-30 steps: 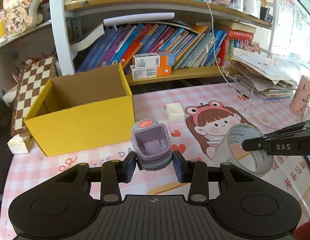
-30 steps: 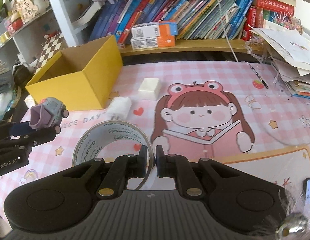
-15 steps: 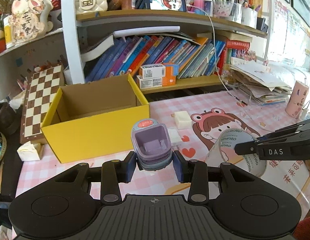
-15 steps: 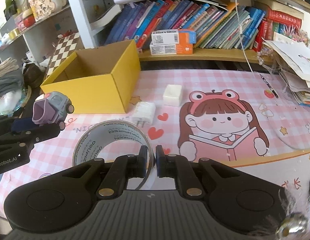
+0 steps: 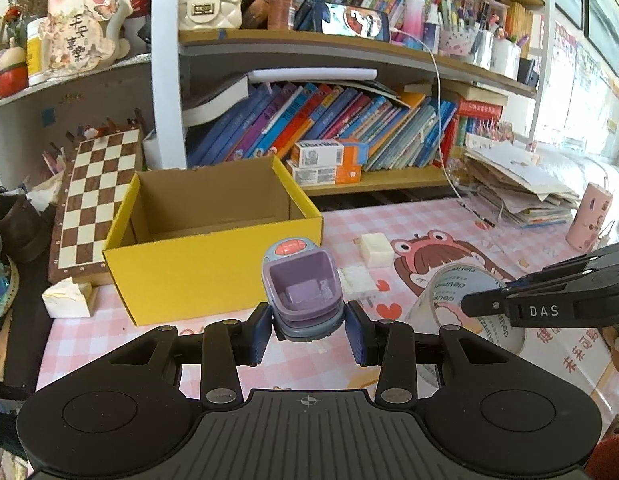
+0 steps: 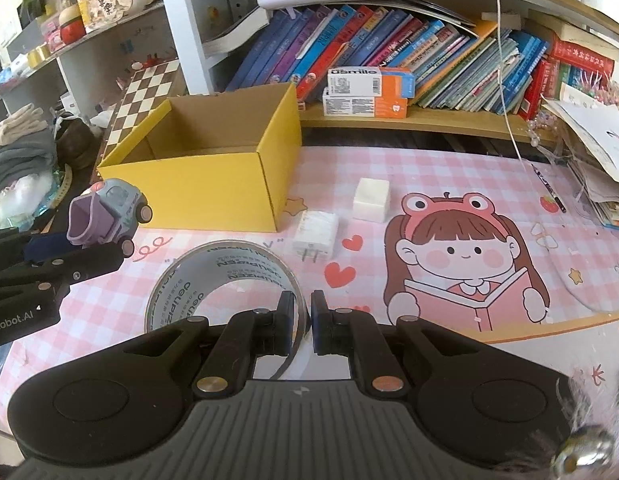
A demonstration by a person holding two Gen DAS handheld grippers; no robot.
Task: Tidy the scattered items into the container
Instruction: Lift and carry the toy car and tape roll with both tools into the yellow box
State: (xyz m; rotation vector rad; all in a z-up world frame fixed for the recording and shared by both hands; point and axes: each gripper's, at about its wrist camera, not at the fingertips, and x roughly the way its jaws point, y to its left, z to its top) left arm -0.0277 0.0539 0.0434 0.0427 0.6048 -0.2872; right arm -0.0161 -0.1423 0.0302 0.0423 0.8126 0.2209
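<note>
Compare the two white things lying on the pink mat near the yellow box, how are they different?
The white block is a plain cube with no fittings, while the white charger plug is flatter and oblong, with two metal prongs at its near end. The white charger plug lies closer to the yellow box; the white block sits farther out, beside the cartoon frog hat. Both are white, rest on the mat and are not yet held by either hand-held gripper.

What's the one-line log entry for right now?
left gripper: holds toy car | right gripper: holds tape roll | box: open | charger, cube: on mat
</note>
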